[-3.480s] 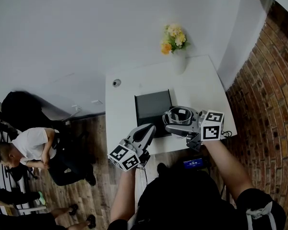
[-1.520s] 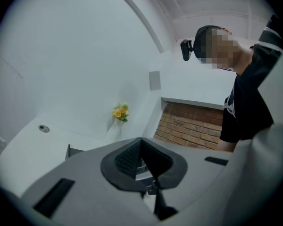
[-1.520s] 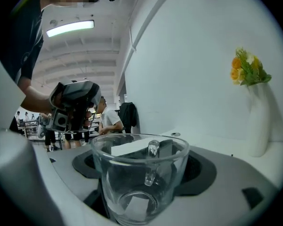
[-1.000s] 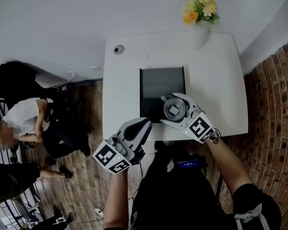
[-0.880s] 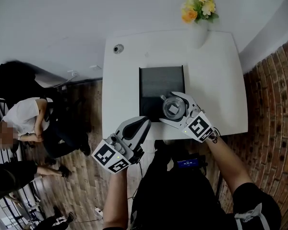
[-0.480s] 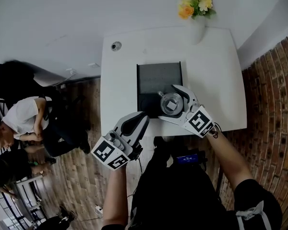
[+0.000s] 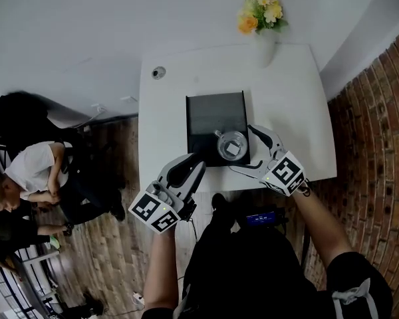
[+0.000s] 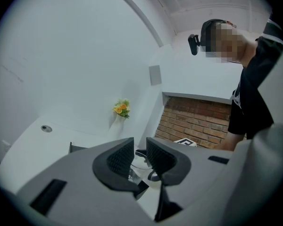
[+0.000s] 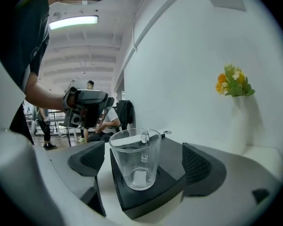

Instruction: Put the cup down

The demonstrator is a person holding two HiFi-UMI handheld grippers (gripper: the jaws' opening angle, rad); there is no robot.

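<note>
**Cup standing free on the pad, right claw letting go**

The glass cup (image 7: 231,145) is sitting upright on the near right part of the black pad (image 7: 213,115) on the white desk (image 7: 286,98), just where it was a second ago. The right claw (image 7: 245,150) is spreading wide on either side of it, pads clear of the glass, and is drawing back toward the desk's near edge. The left claw (image 7: 189,166) is hovering by the pad's near left corner, its jaws parting slightly around nothing.
</note>
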